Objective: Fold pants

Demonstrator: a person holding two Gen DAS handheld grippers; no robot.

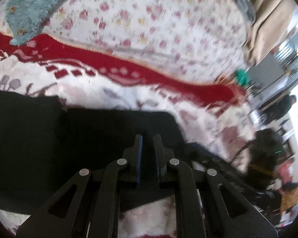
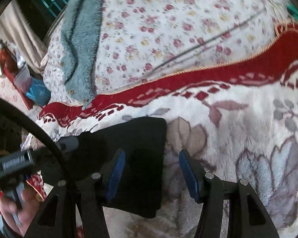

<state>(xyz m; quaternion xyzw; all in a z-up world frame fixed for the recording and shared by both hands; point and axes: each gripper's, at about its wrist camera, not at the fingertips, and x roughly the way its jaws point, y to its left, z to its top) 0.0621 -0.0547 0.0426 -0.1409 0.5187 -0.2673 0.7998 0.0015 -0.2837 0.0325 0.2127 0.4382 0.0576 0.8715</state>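
The black pants lie folded flat on a white and red flowered blanket. My left gripper hovers over them with a narrow gap between its jaws and nothing seen between them. In the right wrist view the pants show as a dark folded rectangle. My right gripper is open wide over their right edge, with the left blue pad above the cloth and the right pad above the blanket. The other gripper and a hand show at the left.
A teal fluffy garment lies at the far side on a white sheet with small flowers; it also shows in the right wrist view. Room clutter lies beyond the bed's edge on the right.
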